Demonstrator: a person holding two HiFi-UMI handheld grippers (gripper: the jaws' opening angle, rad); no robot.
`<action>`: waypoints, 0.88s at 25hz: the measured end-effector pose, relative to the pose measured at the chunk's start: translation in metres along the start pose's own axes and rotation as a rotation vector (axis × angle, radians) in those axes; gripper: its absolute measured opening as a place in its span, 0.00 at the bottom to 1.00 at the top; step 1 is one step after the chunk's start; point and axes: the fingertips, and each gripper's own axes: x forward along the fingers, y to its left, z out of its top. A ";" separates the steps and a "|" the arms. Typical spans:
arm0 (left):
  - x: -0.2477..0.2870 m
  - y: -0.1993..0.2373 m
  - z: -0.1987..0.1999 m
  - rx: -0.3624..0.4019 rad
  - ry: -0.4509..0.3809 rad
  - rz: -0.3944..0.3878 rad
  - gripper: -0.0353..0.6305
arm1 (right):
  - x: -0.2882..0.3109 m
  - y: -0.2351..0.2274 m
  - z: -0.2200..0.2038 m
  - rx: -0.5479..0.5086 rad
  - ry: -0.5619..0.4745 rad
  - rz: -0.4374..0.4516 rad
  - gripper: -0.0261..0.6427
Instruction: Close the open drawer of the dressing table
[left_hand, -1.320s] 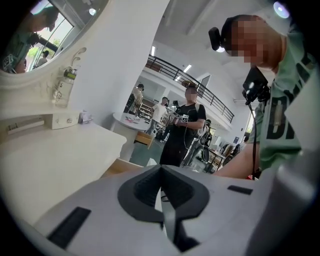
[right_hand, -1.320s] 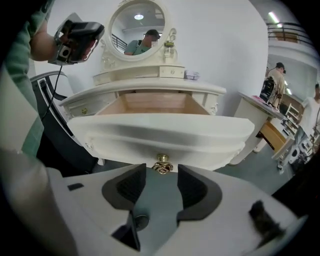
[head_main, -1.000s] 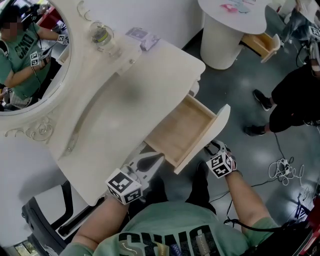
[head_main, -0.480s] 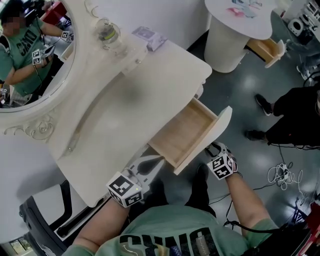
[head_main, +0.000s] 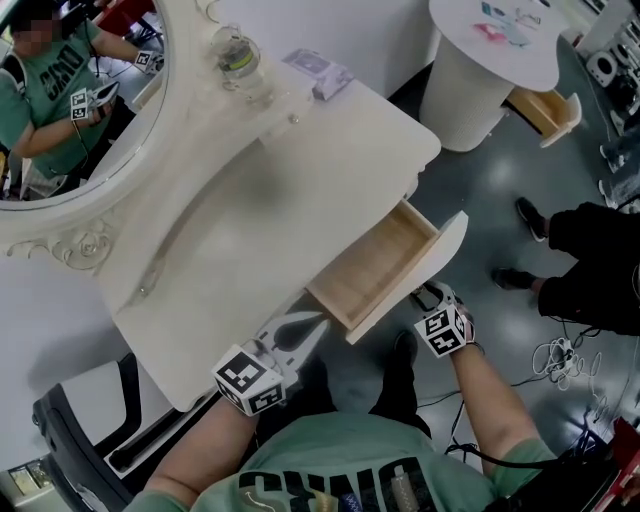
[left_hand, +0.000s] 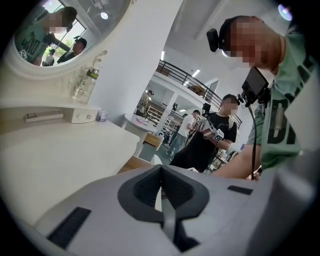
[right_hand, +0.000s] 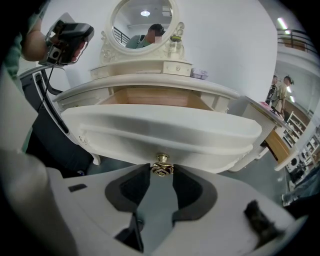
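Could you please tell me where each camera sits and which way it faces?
Head view: on the person's head, looking down at the dressing table, open drawer, left gripper, right gripper, forearms and green shirt.
Left gripper view: on that gripper, looking along its closed fingers across the tabletop; shirt at right.
Right gripper view: on that gripper, facing the drawer front, fingers around its knob.
Shared: all show the mirror.

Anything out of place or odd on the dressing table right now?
Only the drawer: it stands pulled out and empty, its front well off the dressing table. The right gripper grips its knob. Nothing looks spilled or damaged.
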 end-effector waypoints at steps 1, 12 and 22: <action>-0.001 0.001 -0.001 -0.004 -0.001 0.002 0.06 | 0.001 0.000 0.002 0.000 0.000 -0.001 0.26; -0.012 0.011 -0.006 -0.017 -0.018 0.015 0.06 | 0.018 -0.001 0.023 -0.006 -0.011 0.000 0.26; -0.028 0.021 -0.008 -0.029 -0.037 0.035 0.06 | 0.032 -0.002 0.046 -0.008 -0.029 -0.006 0.26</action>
